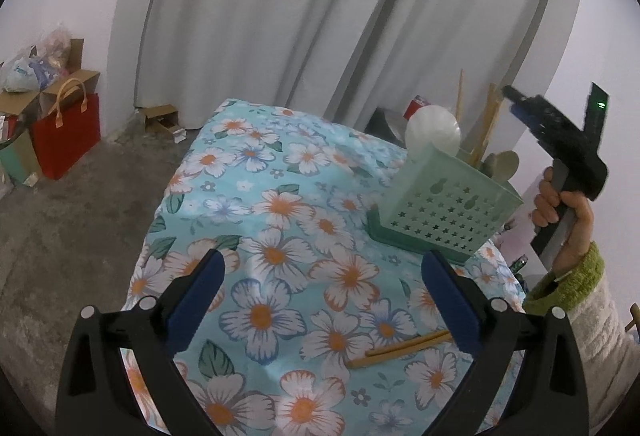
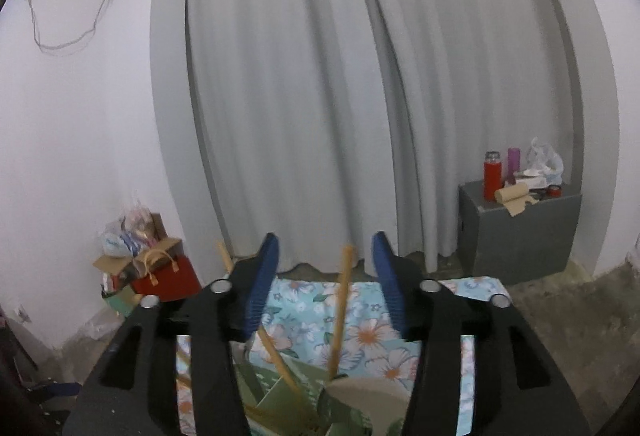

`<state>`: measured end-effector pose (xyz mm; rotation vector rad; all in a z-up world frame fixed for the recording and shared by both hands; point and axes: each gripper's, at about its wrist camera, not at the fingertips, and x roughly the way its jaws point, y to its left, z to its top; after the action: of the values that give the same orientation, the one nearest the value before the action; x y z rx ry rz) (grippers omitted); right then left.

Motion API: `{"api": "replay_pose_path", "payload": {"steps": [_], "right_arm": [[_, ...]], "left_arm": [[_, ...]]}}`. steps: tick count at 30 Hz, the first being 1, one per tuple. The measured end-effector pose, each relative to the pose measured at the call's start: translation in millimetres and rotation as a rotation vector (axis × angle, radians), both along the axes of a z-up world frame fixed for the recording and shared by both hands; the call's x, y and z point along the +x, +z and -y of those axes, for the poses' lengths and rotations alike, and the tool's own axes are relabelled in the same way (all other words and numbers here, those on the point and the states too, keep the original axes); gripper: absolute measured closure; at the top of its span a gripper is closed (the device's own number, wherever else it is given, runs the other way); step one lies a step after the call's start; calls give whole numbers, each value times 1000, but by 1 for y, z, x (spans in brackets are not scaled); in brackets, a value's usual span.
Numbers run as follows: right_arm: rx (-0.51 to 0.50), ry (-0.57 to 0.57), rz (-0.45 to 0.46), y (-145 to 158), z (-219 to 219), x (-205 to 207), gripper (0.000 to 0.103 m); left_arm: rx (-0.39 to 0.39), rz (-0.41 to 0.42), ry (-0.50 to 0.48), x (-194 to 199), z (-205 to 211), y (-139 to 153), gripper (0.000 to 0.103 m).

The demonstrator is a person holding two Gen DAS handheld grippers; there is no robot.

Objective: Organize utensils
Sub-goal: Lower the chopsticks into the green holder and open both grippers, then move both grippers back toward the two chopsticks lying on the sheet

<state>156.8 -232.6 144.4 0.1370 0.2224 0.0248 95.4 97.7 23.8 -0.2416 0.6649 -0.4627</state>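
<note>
Our right gripper (image 2: 326, 276) sits above the green utensil basket (image 1: 448, 212), jaws apart with a wooden chopstick (image 2: 342, 308) standing loose between the pads, touching neither, its lower end down in the basket. Left gripper (image 1: 320, 296) hangs wide open and empty over the floral tablecloth (image 1: 280, 196), with the last chopstick pair (image 1: 400, 350) lying near its right finger. Best we lift the right straight up so the pads don't snag the stick, then bring the left down on that pair mid-length.
</note>
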Motion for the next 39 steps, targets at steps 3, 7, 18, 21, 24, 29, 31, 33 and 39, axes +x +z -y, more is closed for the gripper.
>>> {"api": "replay_pose_path", "payload": {"steps": [3, 7, 18, 21, 24, 29, 31, 33, 39], "right_arm": [[26, -12, 25, 7, 4, -20, 43], [37, -31, 25, 9, 3, -47, 39], [12, 0, -223, -57, -24, -112, 26], [25, -10, -322, -87, -28, -121, 26], [29, -9, -392, -111, -33, -130, 26], [56, 13, -479, -141, -50, -142, 26], [45, 26, -499, -149, -59, -146, 26], [29, 32, -508, -154, -65, -148, 26], [40, 44, -537, -164, -67, -151, 26]], "left_arm": [[-9, 2, -13, -3, 4, 2, 6], [-4, 5, -33, -6, 12, 2, 6], [-3, -71, -87, -14, 44, -14, 6], [1, -98, -88, -15, 51, -21, 6], [-5, -111, -83, -18, 55, -26, 6], [21, -119, -41, -16, 59, -34, 6], [37, -125, -48, -14, 61, -39, 6], [40, -142, -56, -12, 62, -44, 6], [28, -206, -74, -12, 65, -56, 6]]}}
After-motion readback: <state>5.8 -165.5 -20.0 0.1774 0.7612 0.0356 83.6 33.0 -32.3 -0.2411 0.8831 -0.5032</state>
